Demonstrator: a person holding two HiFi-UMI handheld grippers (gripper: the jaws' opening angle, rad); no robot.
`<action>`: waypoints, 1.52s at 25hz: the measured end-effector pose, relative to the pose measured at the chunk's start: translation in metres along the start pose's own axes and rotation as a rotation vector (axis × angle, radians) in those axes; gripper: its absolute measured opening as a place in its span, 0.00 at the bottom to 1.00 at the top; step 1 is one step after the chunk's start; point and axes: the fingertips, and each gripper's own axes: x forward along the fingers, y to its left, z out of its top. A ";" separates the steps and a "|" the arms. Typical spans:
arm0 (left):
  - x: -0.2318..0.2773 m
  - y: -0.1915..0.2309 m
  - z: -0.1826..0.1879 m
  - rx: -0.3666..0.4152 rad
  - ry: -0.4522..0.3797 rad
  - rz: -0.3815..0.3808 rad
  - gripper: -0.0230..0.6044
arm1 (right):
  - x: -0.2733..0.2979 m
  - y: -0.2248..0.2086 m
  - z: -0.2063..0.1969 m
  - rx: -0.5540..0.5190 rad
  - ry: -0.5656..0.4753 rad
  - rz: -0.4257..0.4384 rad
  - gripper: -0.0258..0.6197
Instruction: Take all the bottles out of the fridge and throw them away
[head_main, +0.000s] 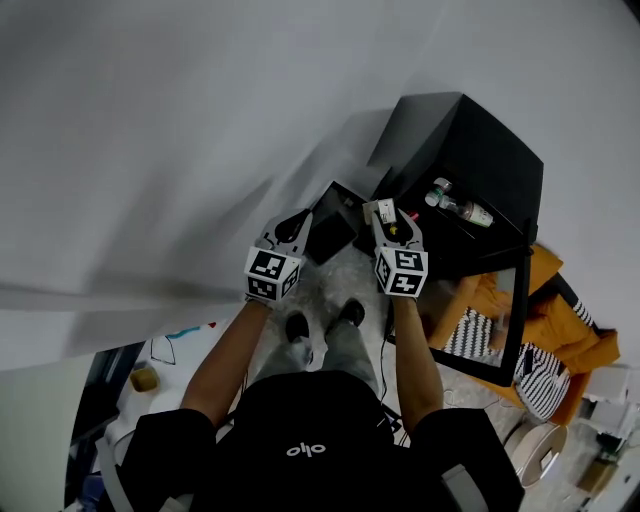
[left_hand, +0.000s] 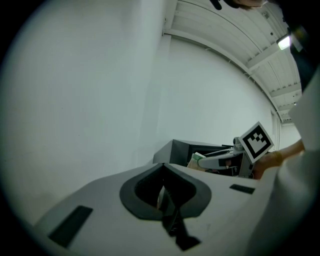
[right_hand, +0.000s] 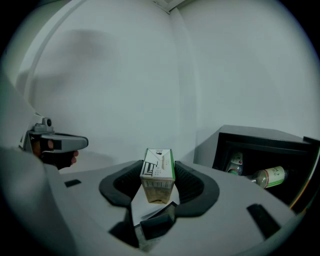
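The black fridge (head_main: 470, 165) stands open on the floor, with two bottles (head_main: 458, 206) lying on its shelf. The right gripper view shows them as a green-labelled bottle (right_hand: 270, 176) on its side and another (right_hand: 234, 163) behind it. My right gripper (head_main: 386, 214) is left of the fridge opening, shut on a small green-and-white carton (right_hand: 158, 167) that stands upright between its pads. My left gripper (head_main: 297, 224) is level with it, further left, jaws shut with nothing in them (left_hand: 162, 189). The left gripper view has the right gripper (left_hand: 220, 159) in front of the fridge (left_hand: 182, 149).
A black open bin (head_main: 335, 222) sits on the floor just ahead of both grippers, beside the fridge. The fridge door (head_main: 505, 330) hangs open at the right, over orange and striped cloth (head_main: 560, 320). A white wall (head_main: 180, 130) fills the left.
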 end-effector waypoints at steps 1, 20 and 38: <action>0.001 0.002 -0.003 0.000 0.003 0.003 0.04 | 0.004 0.001 -0.002 0.000 0.003 0.005 0.35; 0.038 0.028 -0.104 -0.038 0.112 0.019 0.04 | 0.100 0.006 -0.122 0.012 0.132 0.111 0.35; 0.066 0.056 -0.228 -0.062 0.246 -0.001 0.04 | 0.194 0.022 -0.286 0.019 0.291 0.177 0.35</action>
